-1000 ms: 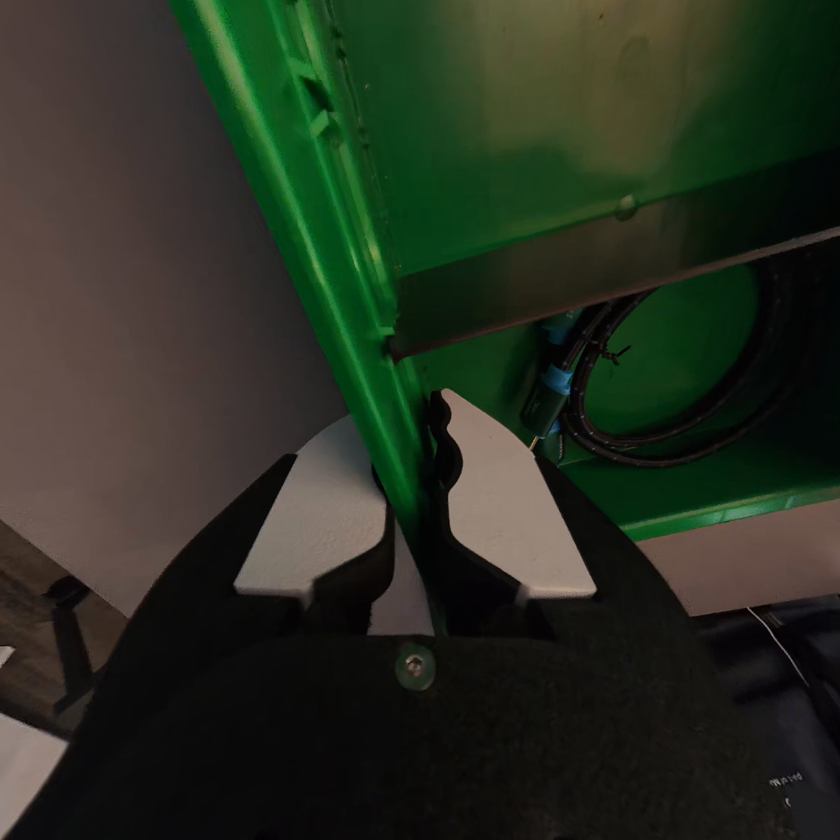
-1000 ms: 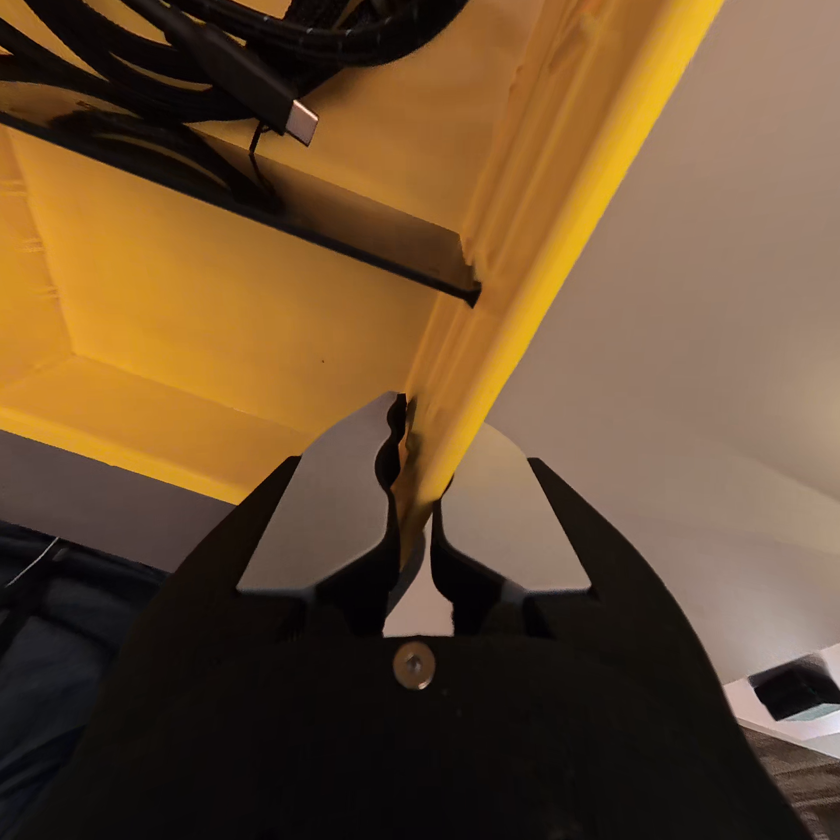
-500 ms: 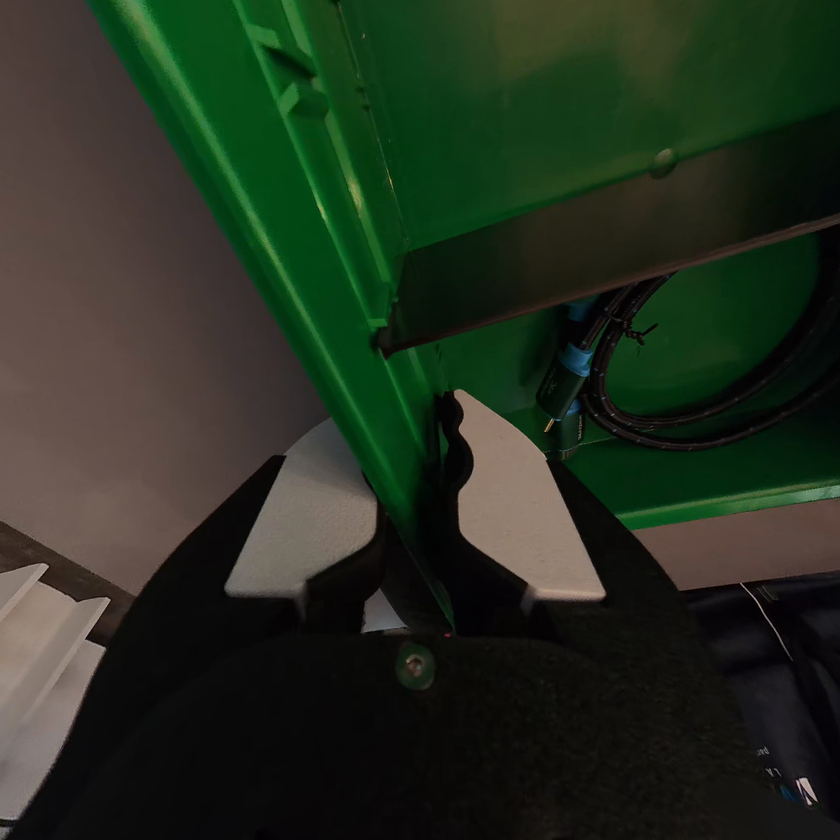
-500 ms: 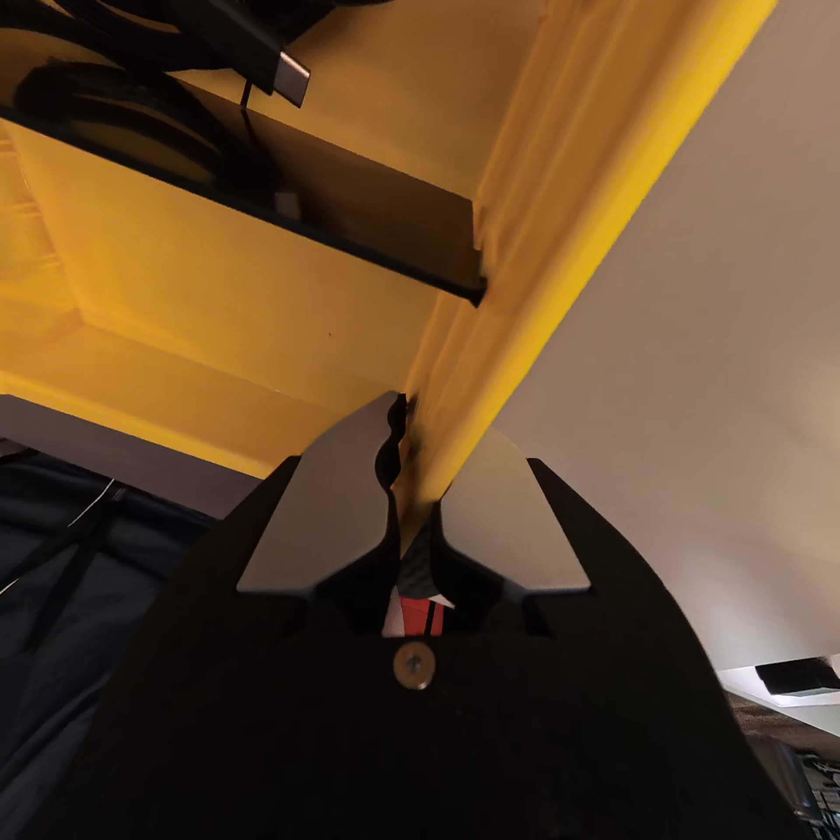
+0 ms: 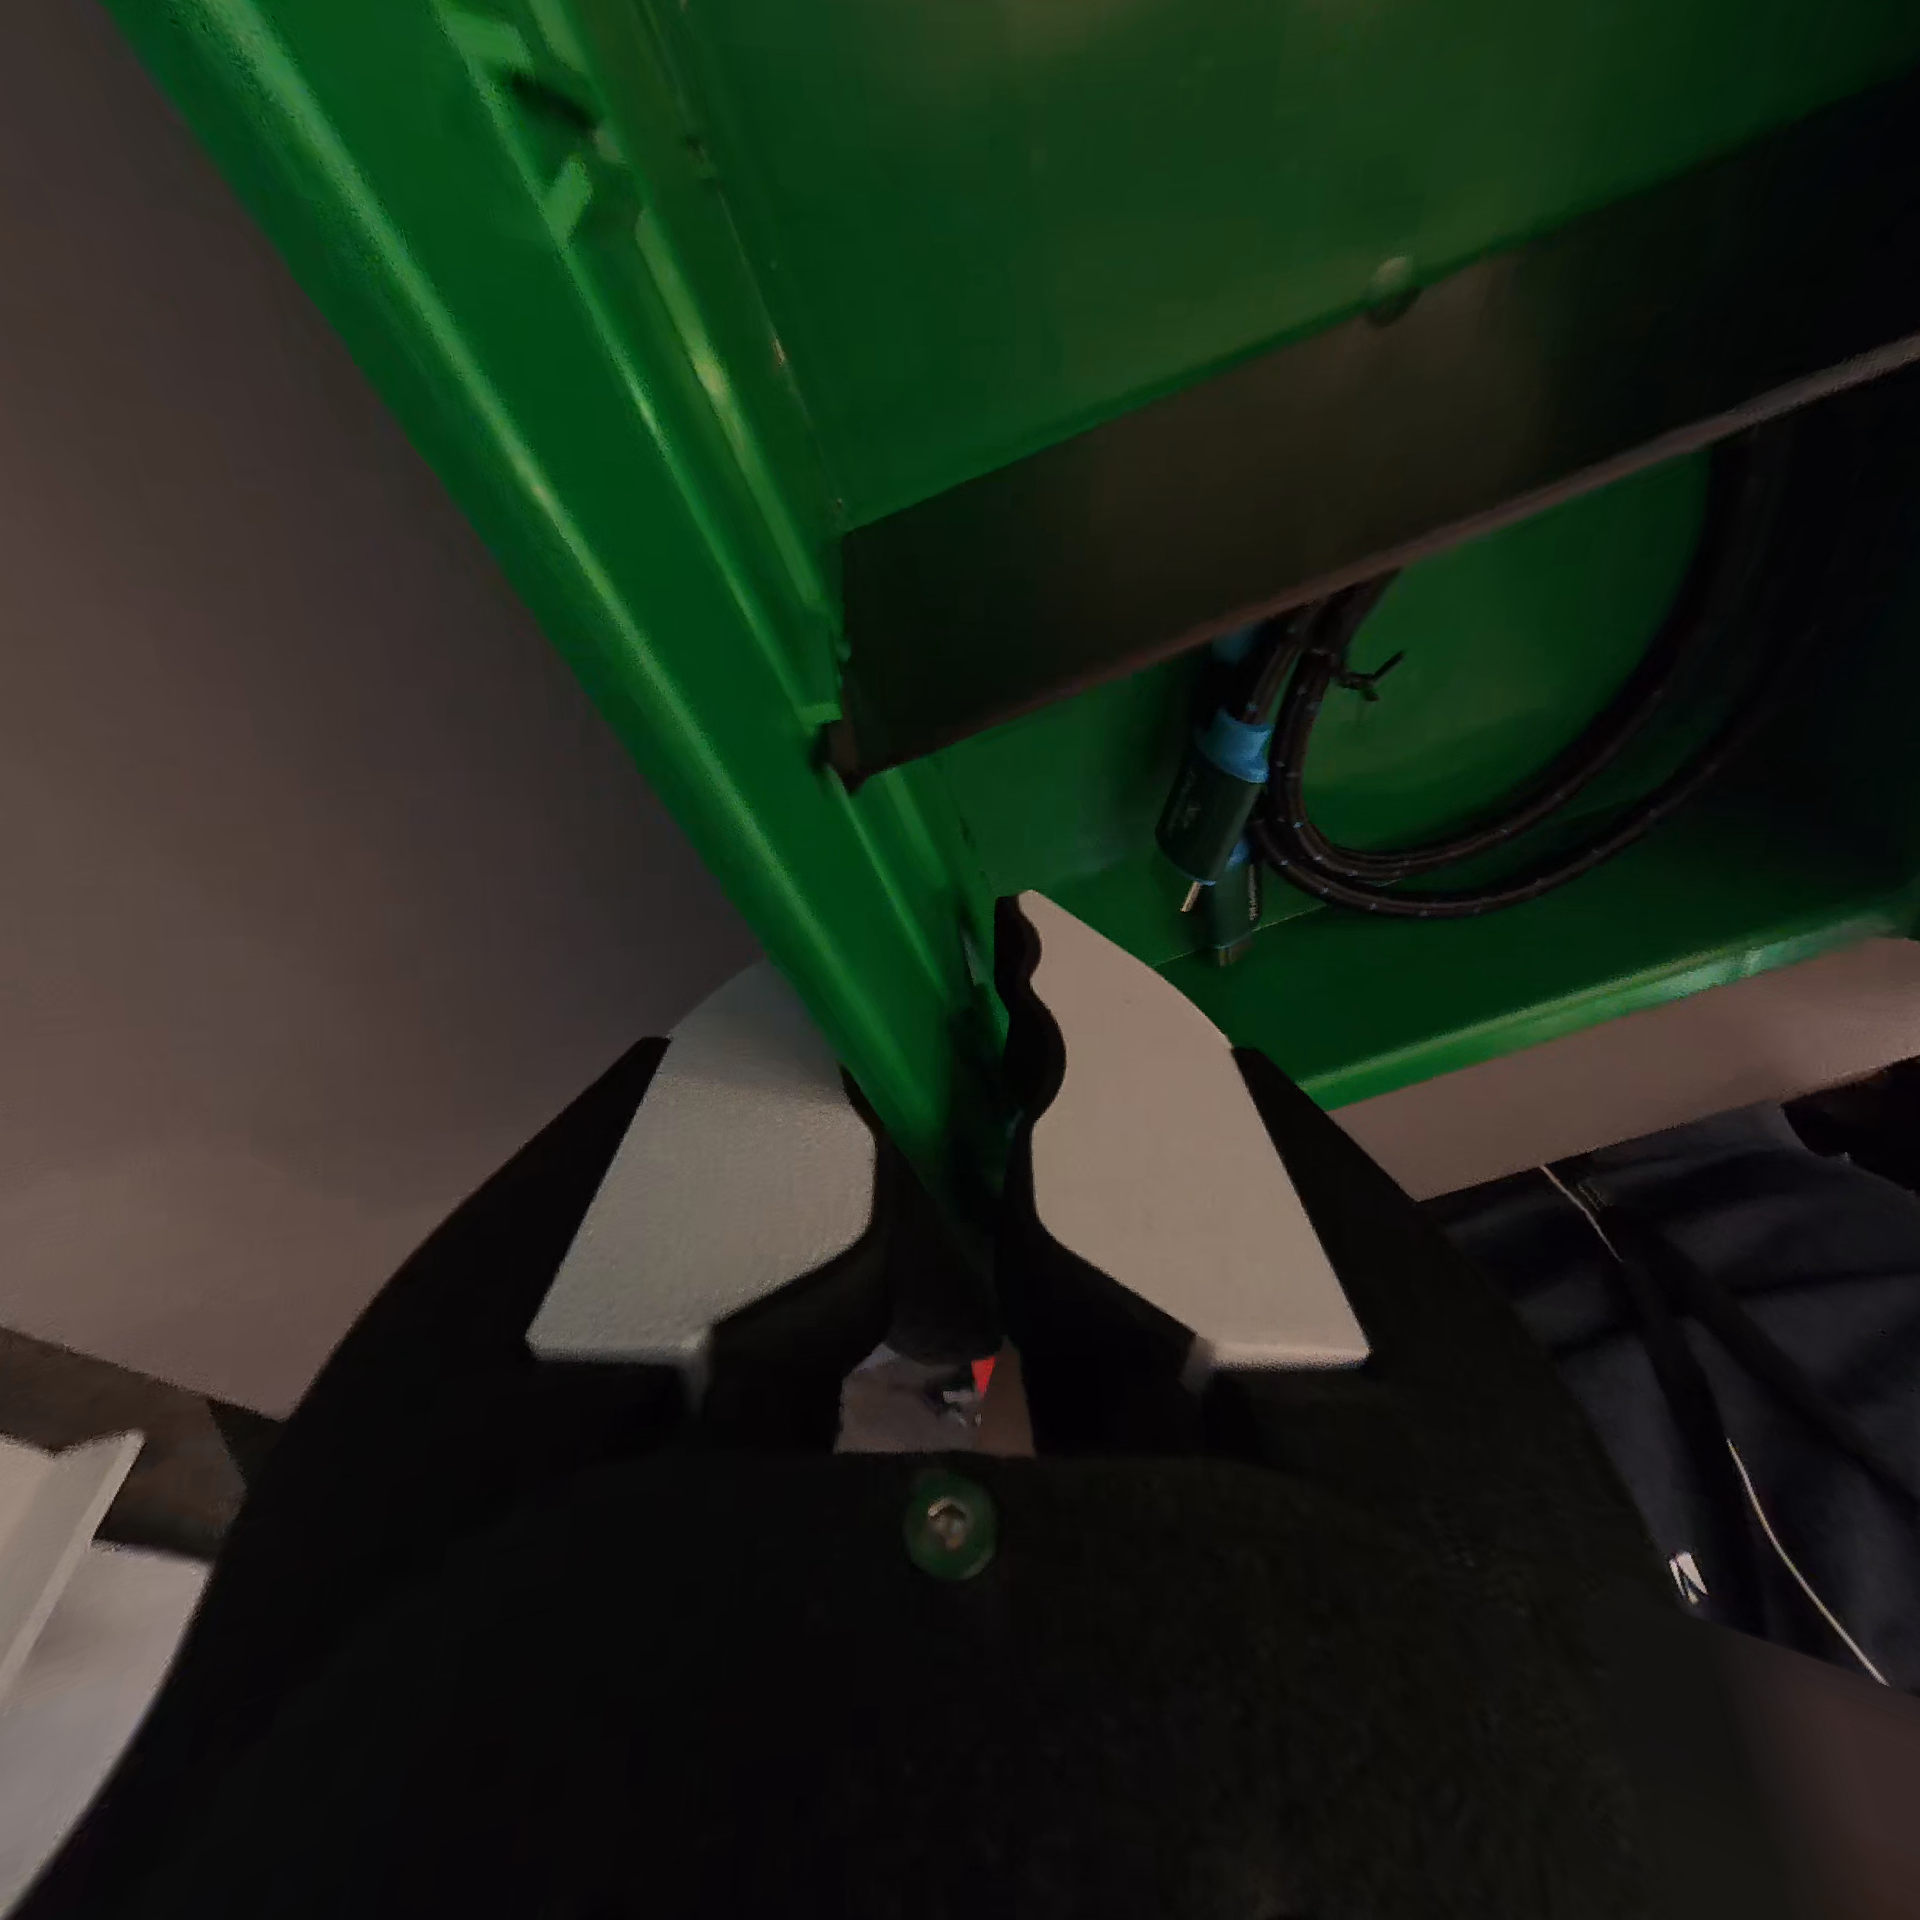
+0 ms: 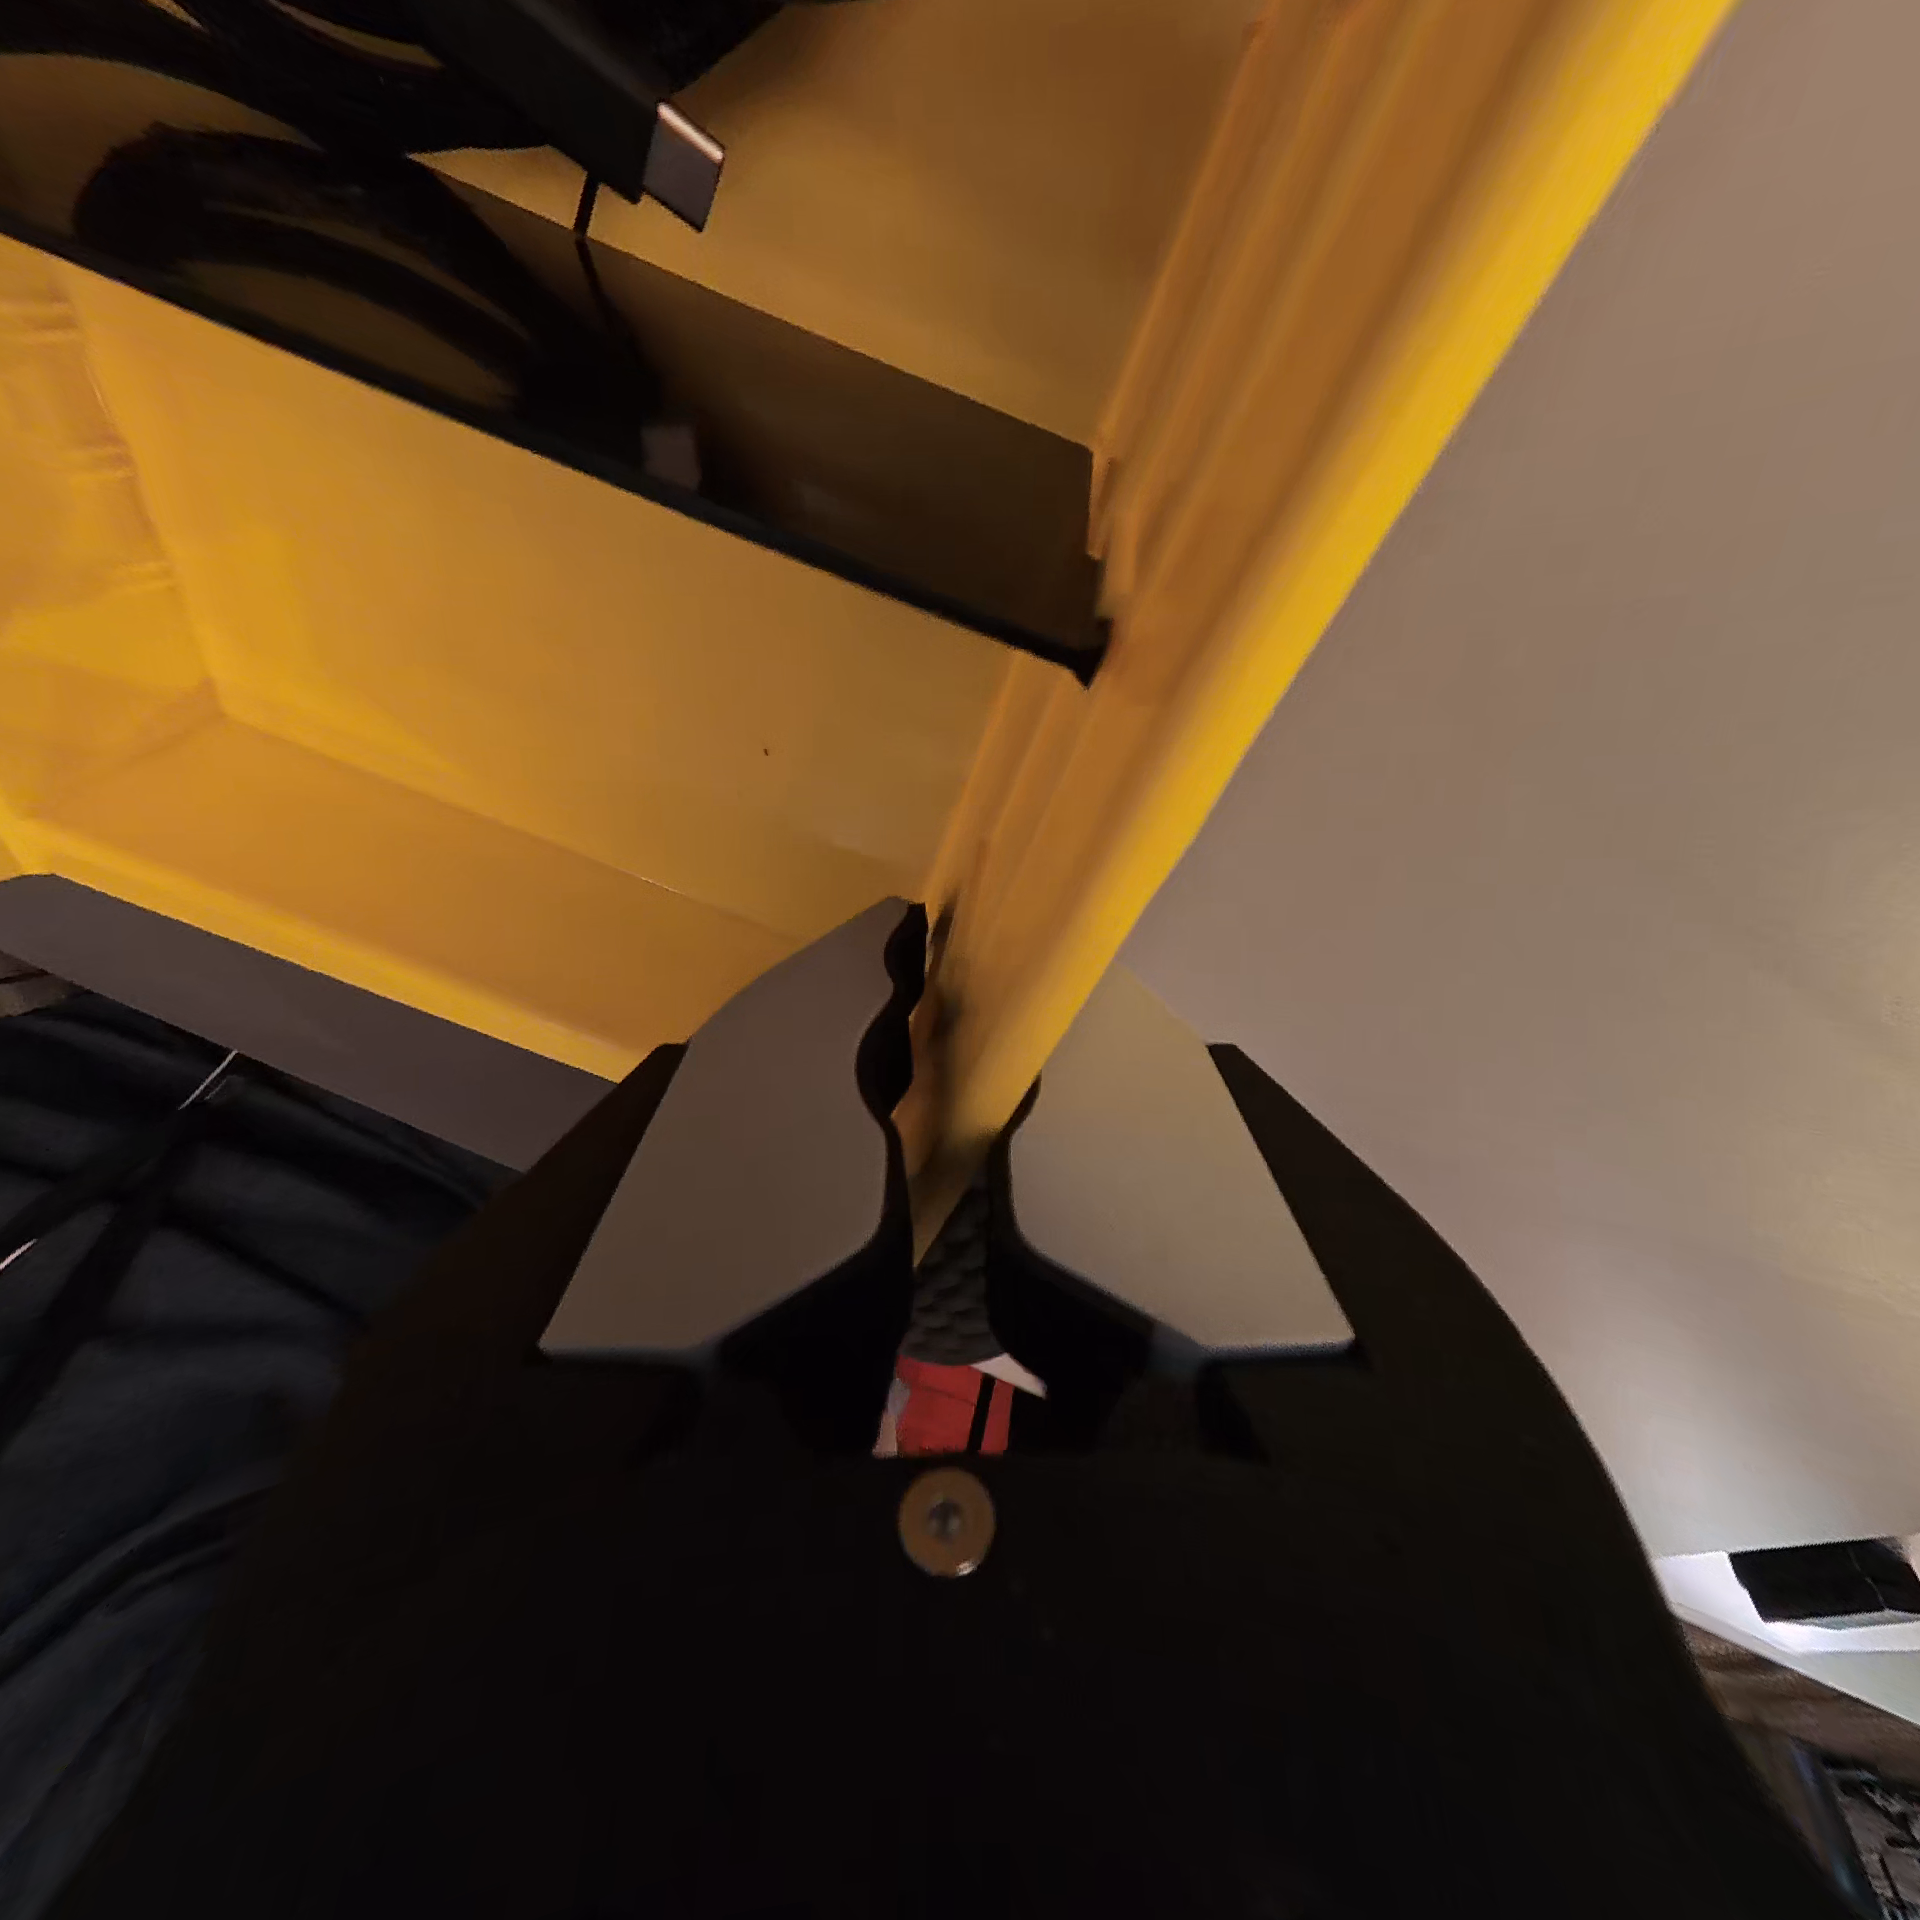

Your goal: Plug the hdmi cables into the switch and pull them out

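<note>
My left gripper [image 5: 951,997] is shut on the side wall of a green bin [image 5: 665,582] and holds it tilted off the ground. A black divider [image 5: 1195,561] crosses the bin; behind it lies a coiled black braided cable [image 5: 1538,810] with blue-collared plugs [image 5: 1210,790]. My right gripper [image 6: 982,977] is shut on the side wall of a yellow bin [image 6: 1247,540], also tilted. Above a black divider [image 6: 831,468] in it lie black cables [image 6: 312,218] and a plug with a metal tip [image 6: 681,156]. No switch is in view.
Pale walls lie behind both bins. A person's dark clothing shows below the green bin [image 5: 1714,1351] and below the yellow bin [image 6: 156,1351]. White slats [image 5: 52,1538] are at the lower left. A dark box on a white surface [image 6: 1829,1590] is at the lower right. One gripper's finger ends stand about 45 centimetres off the other's.
Both bins have shifted in view as they are carried. The cables in the green bin slid toward its lower wall; the yellow bin's plug moved up toward the frame top.
</note>
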Motion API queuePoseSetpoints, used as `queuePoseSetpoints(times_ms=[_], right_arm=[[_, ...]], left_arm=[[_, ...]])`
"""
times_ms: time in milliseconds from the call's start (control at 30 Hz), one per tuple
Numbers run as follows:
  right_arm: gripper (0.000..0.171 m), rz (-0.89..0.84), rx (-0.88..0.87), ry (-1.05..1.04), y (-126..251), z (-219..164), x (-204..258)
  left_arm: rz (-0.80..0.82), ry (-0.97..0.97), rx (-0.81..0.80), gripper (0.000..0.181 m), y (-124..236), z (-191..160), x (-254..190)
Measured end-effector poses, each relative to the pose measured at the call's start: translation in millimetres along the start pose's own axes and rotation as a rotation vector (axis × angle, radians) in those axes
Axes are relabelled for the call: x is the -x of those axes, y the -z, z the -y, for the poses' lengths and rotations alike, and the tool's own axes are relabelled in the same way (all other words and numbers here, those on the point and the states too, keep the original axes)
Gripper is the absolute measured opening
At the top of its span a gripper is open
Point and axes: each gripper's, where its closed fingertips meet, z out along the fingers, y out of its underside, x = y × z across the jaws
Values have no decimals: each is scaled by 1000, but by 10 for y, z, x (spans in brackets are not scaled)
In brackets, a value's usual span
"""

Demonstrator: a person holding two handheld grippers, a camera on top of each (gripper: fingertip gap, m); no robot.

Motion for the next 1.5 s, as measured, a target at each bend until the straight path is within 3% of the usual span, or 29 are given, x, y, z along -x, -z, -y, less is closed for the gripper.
queuePoseSetpoints(times_ms=[167,333,400,467,567,733,900,1100,1367,1500], right_arm=[[15,61,-120,-17,178,-7,18],[20,-61,-397,-142,753,-73,3],[19,-81,-622,-75,1124,75,312],[15,62,-814,125,1390,246,981],[15,200,-945,297,1520,508,1754],[18,133,-809,336,1118,1225,2364],[27,7,-696,230,762,1784,2337],[34,-152,-573,119,557,1988,2123],[37,-122,-372,51,142,2101,2088],[35,-124,-374,25,104,2189,2042]], left_arm=[[10,-58,-193,23,301,164,-1],[-12,-68,-339,24,605,144,21],[-12,-61,-444,22,803,166,43],[0,-73,-575,21,1041,220,54],[-3,-101,-773,18,1395,289,-9],[10,-170,-898,16,1647,248,-146],[-2,-212,-901,16,1662,216,-230],[-28,-221,-905,16,1675,184,-242],[-46,-237,-899,16,1668,177,-261],[-81,-238,-892,15,1657,156,-273]])
